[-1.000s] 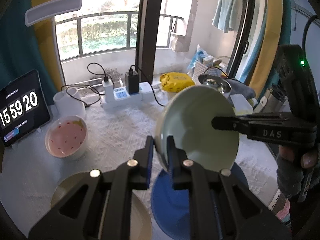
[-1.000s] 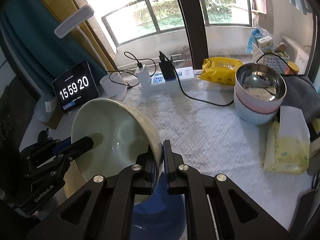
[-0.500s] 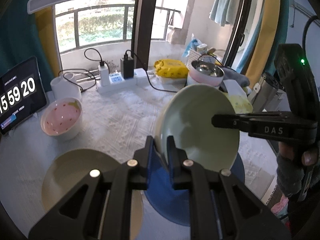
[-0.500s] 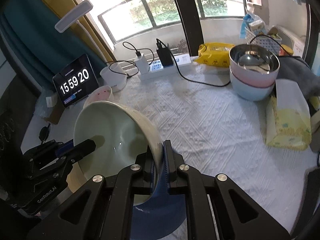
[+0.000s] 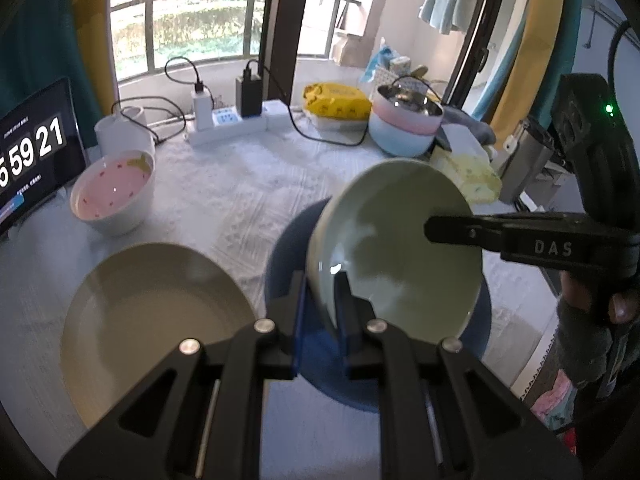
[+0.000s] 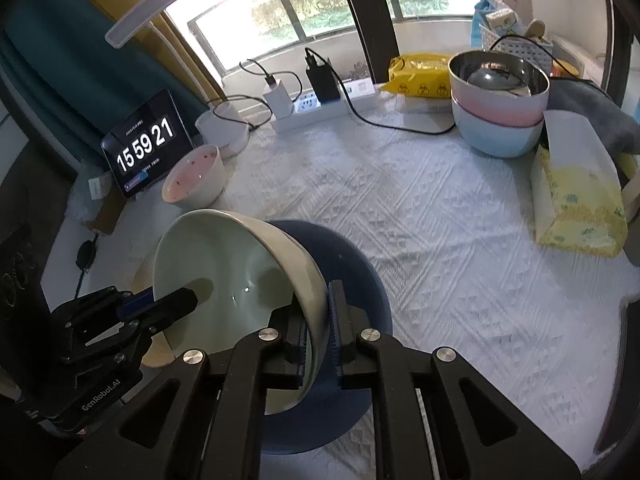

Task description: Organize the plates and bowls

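Both grippers hold one pale green bowl [image 5: 396,248] by its rim, tilted nearly on edge above the blue plate [image 6: 348,248]: the left gripper [image 5: 320,300] has its jaws pinched narrowly on the near rim, and the right gripper [image 6: 318,320] clamps the opposite rim in the same way. Over the last second the pair has drawn back and lifted a little, so more of the table shows; the pink-lined bowl [image 5: 114,196] with red specks and the beige plate [image 5: 156,320] now lie fully in the left wrist view, and the stack of steel, pink and light blue bowls [image 6: 500,100] sits well apart at the far right. The green bowl's tilt and the two grips look unchanged. My reading is that the bowl is in transit and not yet placed; whether it is bound for the blue plate beneath it or for another bowl cannot be told. With two opposed rim grips, an uneven release could let it swing or drop onto the plate.
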Demonstrator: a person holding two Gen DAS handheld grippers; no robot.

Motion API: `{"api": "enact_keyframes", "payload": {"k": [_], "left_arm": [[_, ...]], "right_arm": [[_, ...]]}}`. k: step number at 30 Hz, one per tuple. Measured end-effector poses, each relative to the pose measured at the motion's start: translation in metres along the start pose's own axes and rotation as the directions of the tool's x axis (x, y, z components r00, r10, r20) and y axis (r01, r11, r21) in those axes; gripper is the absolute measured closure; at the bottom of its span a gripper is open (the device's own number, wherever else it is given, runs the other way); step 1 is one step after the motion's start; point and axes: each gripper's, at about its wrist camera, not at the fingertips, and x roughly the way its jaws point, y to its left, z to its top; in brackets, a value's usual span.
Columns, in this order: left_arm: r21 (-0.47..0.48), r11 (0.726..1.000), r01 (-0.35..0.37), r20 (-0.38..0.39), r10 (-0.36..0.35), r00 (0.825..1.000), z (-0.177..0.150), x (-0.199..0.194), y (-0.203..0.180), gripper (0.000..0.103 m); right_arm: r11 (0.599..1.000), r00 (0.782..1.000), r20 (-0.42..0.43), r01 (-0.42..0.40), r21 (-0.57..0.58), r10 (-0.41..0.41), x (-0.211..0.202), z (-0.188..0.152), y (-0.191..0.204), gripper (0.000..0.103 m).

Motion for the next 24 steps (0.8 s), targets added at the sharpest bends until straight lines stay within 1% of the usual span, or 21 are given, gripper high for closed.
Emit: {"api": "enact_keyframes", "payload": {"k": [7,14,24], "left_arm": [[-0.003,1.000,0.001,-0.032,-0.001,0.999,-0.007,0.005,0.000,0.090],[-0.008,1.000,0.007,-0.083,-0.008,0.997,-0.011,0.016,-0.002,0.090],[-0.009,1.000,0.000,-0.078,-0.001,0.997,-0.008,0.016,-0.005,0.088]], "right_arm": [[1.000,0.999,-0.032,0.010,-0.004,-0.010,0.008,-0.006,-0.001,0.092],[0.999,0.997,-0.063,0.038,-0.015,-0.039,0.016,-0.011,-0.003,0.092],[0.995,0.993,-0.073,0.084,-0.053,-0.087,0.022,-0.014,-0.002,0.092]]}}
